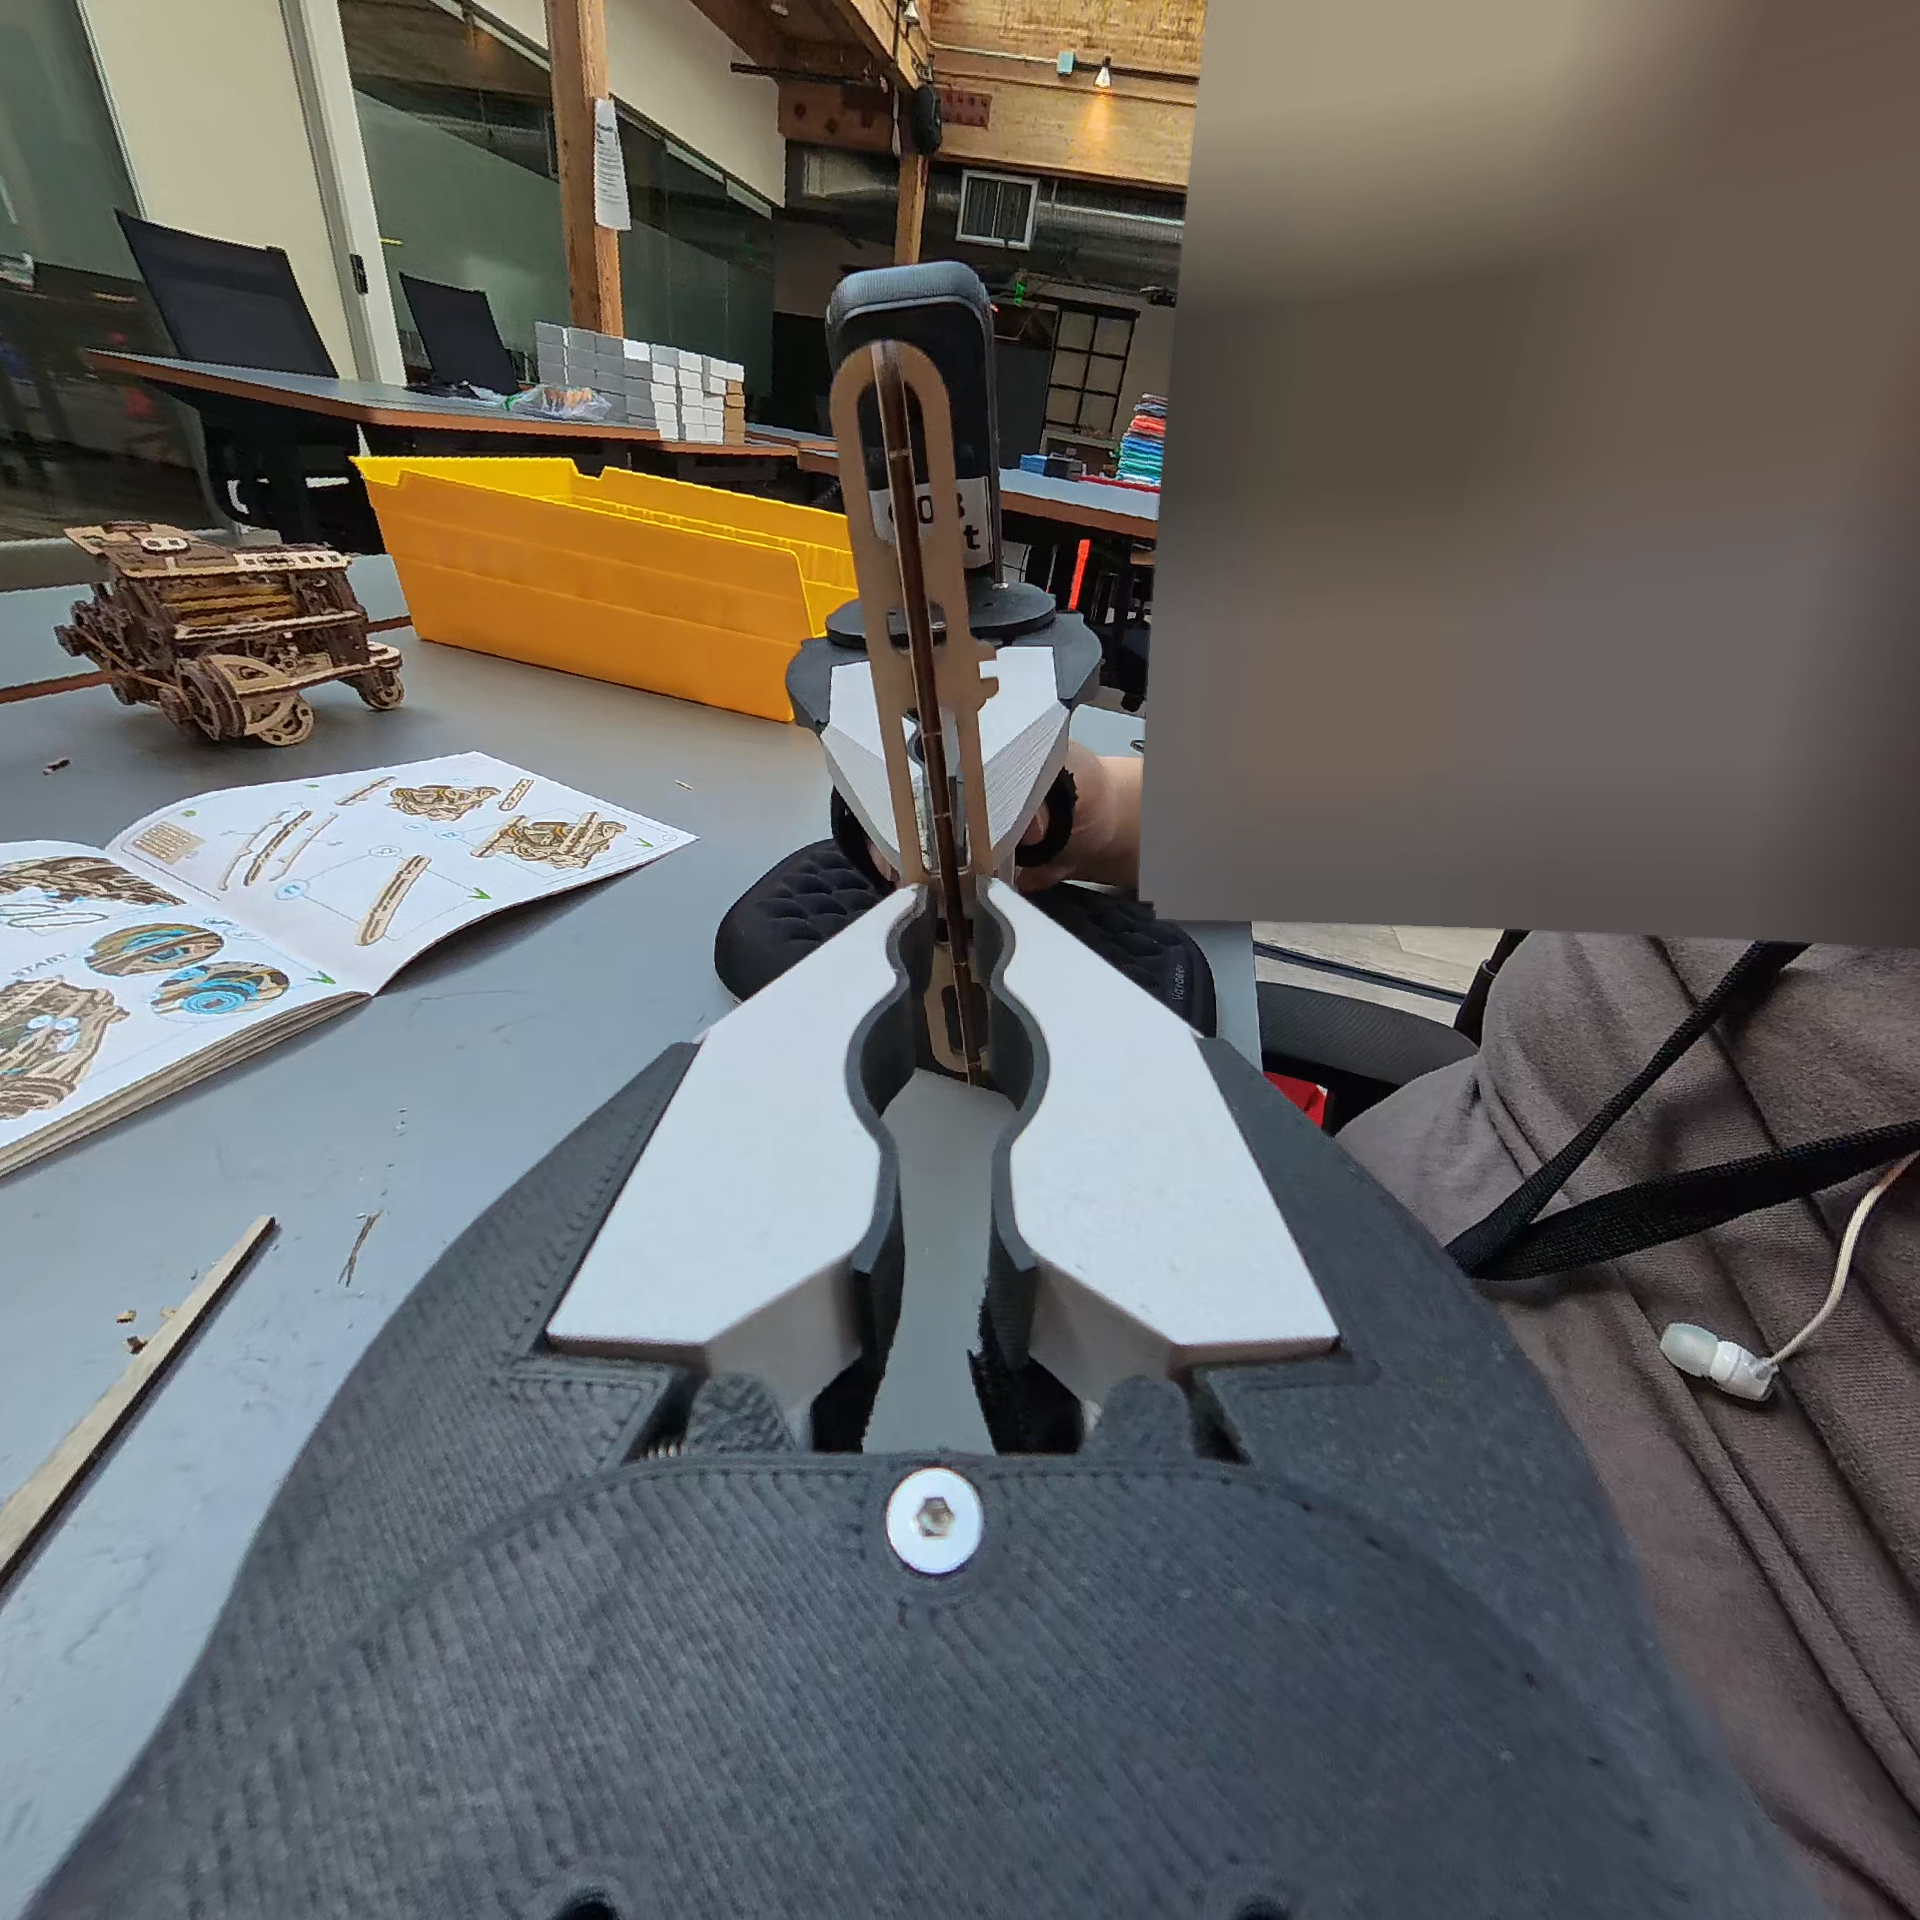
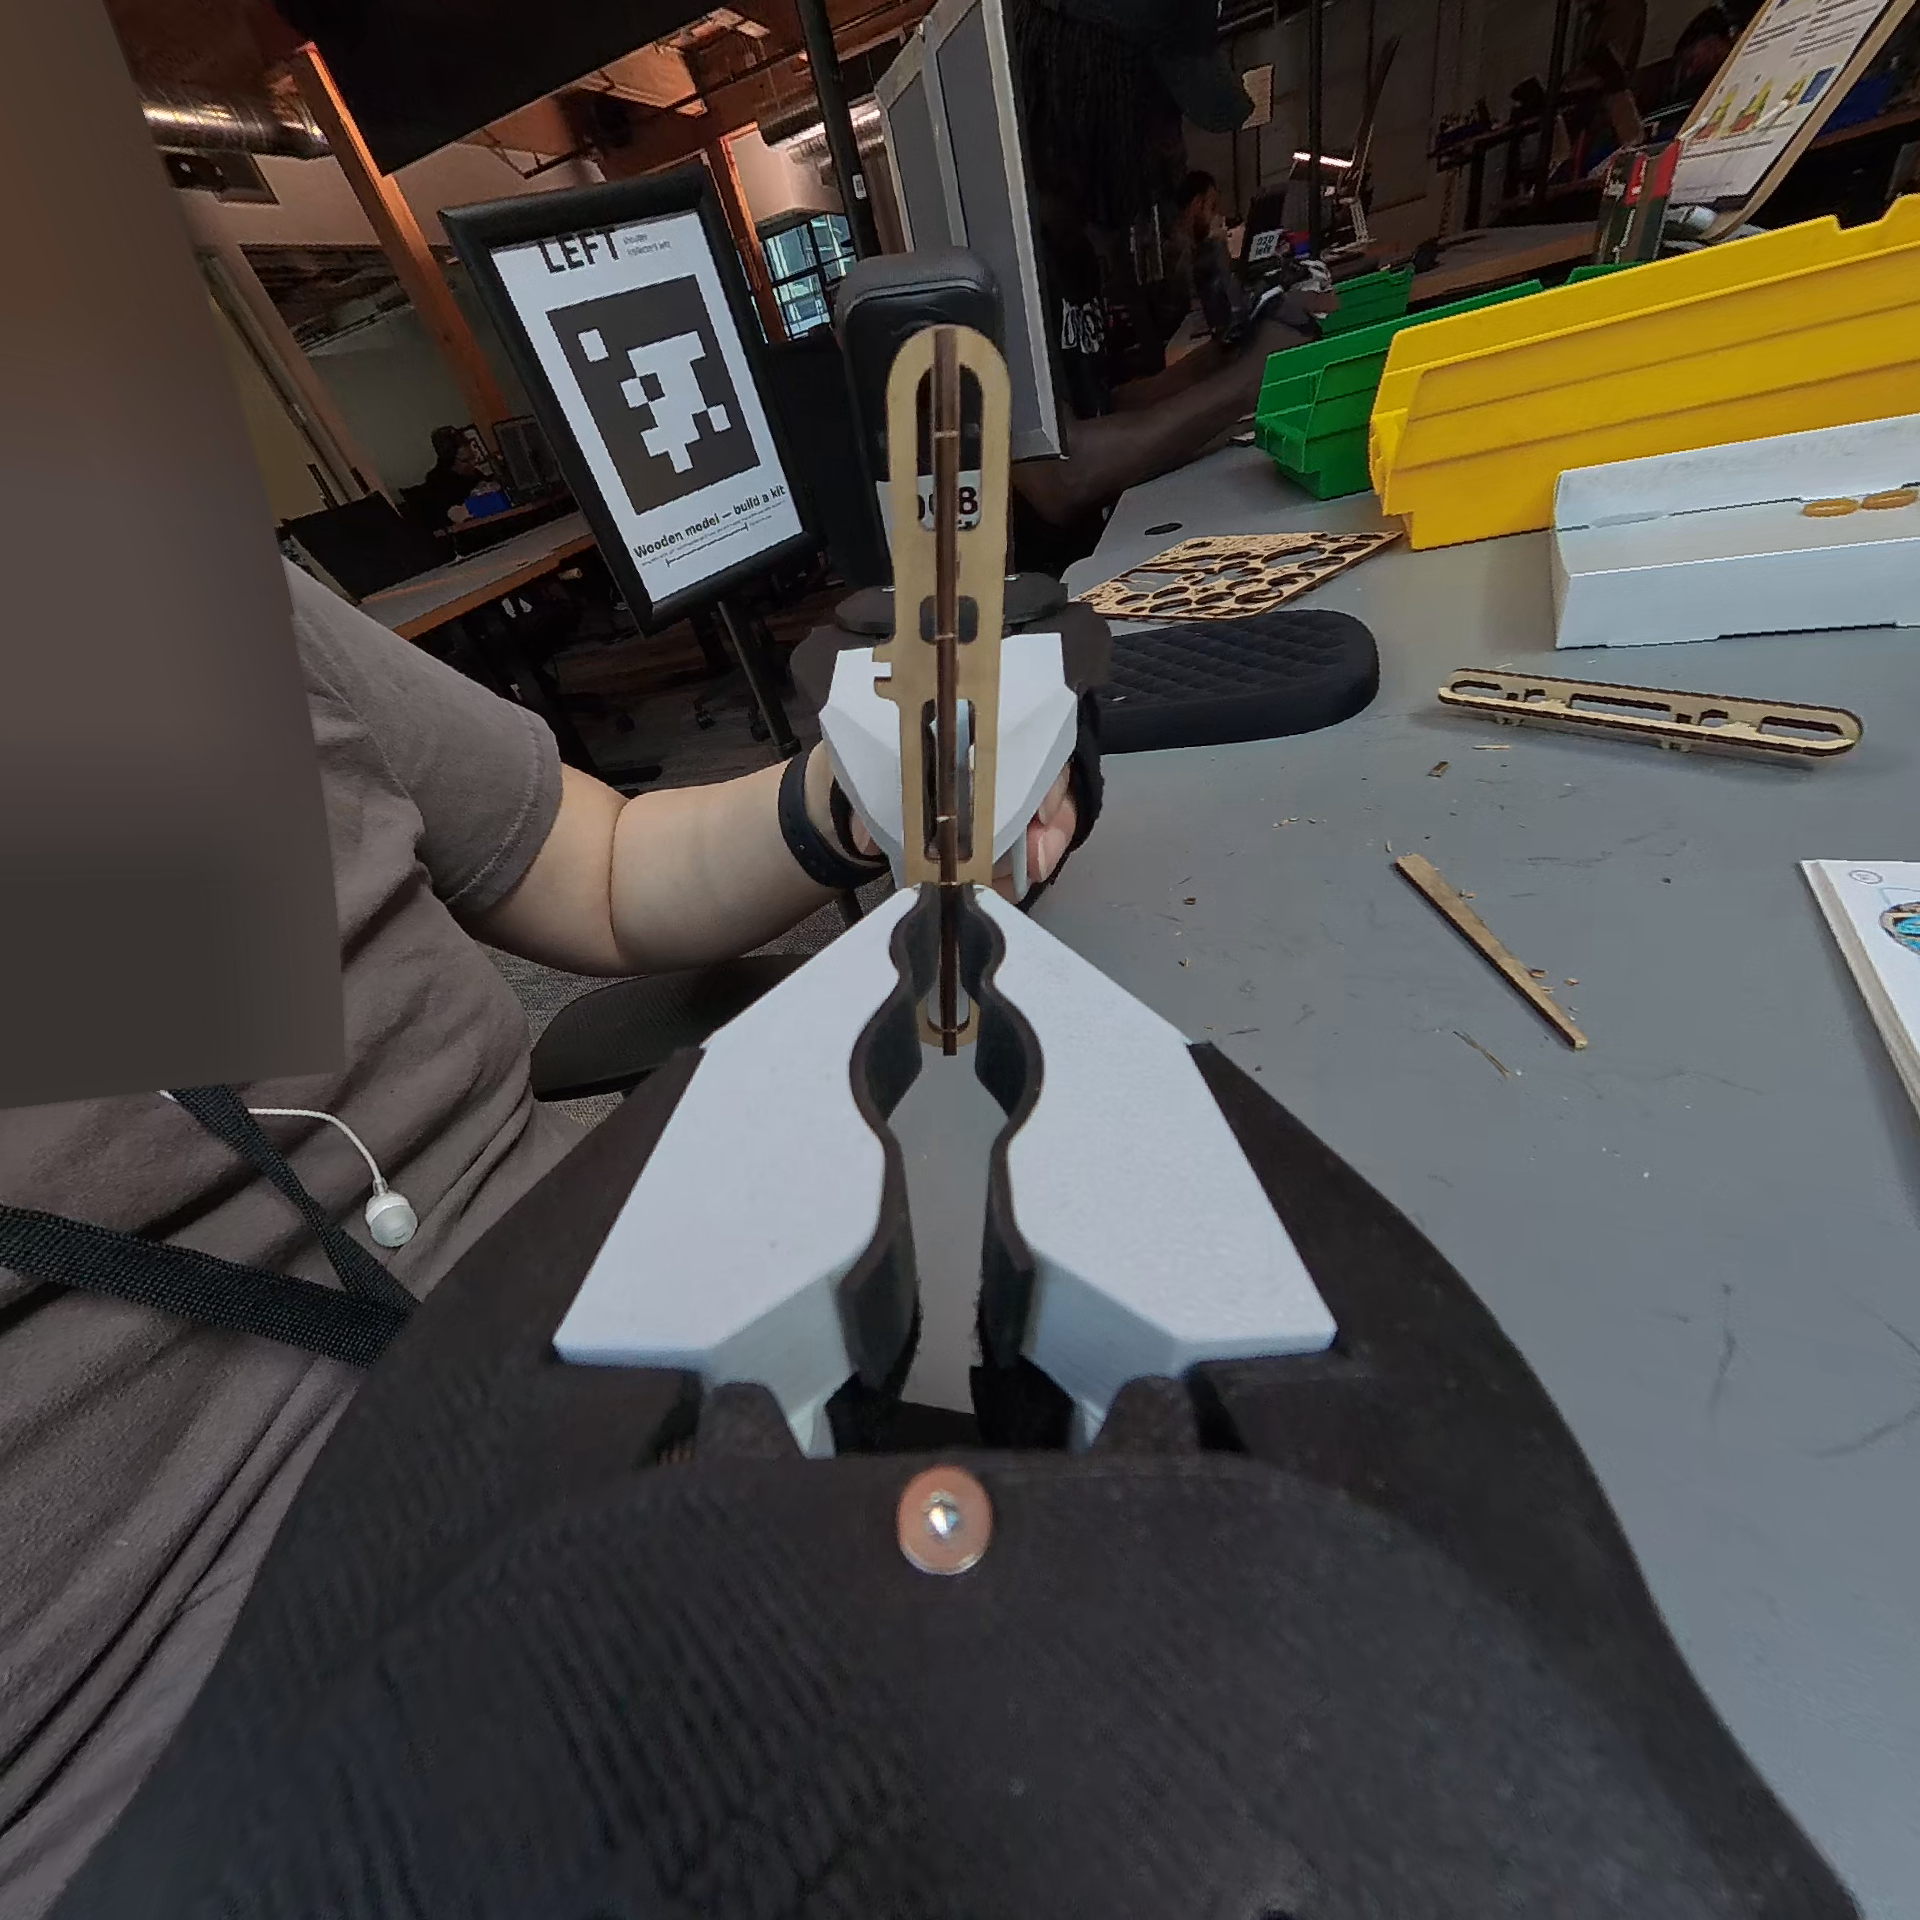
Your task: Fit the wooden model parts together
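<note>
A long slotted wooden bar (image 1: 864, 499) with a second thin wooden piece (image 1: 921, 582) set edge-on along its middle is held between both grippers, above the table edge. My left gripper (image 1: 943, 899) is shut on one end of it. The right gripper (image 1: 940, 821) faces mine and grips the same part farther along. In the right wrist view my right gripper (image 2: 940, 894) is shut on the bar (image 2: 940, 613), and the left gripper (image 2: 940, 831) holds it opposite. The bar's far end stands up past the other gripper in each view.
On the grey table (image 1: 540, 1039): a finished wooden model vehicle (image 1: 229, 644), an open instruction booklet (image 1: 312, 894), a yellow bin (image 1: 603, 582), a loose wood strip (image 2: 1491, 951), another slotted bar (image 2: 1652, 712), a punched-out plywood sheet (image 2: 1236, 571), a white box (image 2: 1735, 561), a black pad (image 2: 1236, 665). A seated person is close by. Both grippers' tips are close together, under 4 cm apart.
</note>
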### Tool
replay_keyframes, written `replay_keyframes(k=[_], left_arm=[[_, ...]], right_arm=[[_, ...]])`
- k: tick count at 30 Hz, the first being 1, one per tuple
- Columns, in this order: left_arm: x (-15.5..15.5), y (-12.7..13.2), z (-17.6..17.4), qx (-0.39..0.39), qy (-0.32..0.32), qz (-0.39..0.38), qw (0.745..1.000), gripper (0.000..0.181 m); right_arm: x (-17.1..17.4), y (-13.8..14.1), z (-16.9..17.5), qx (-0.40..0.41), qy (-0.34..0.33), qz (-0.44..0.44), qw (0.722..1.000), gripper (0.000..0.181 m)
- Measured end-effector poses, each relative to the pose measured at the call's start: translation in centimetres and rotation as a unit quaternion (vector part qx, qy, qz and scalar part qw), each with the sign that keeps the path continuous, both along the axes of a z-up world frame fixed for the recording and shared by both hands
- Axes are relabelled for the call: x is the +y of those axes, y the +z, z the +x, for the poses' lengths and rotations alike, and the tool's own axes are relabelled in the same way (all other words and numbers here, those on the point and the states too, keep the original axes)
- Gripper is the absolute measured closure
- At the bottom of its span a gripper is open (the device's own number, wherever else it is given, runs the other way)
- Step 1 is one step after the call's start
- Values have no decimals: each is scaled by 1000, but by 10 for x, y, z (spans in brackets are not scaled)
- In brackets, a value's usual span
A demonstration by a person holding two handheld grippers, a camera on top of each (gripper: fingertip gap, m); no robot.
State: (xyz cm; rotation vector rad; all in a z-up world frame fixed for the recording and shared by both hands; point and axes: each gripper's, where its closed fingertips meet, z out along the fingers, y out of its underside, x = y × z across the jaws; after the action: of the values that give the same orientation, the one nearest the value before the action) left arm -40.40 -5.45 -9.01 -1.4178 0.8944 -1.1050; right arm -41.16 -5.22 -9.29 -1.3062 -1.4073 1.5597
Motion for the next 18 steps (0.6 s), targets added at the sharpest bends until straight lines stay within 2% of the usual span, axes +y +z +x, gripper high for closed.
replay_keyframes(k=[18], left_arm=[[-2,-7,0,19,12,0,1000,181]], right_arm=[[-3,-5,-1,-11,1,19,1000,181]])
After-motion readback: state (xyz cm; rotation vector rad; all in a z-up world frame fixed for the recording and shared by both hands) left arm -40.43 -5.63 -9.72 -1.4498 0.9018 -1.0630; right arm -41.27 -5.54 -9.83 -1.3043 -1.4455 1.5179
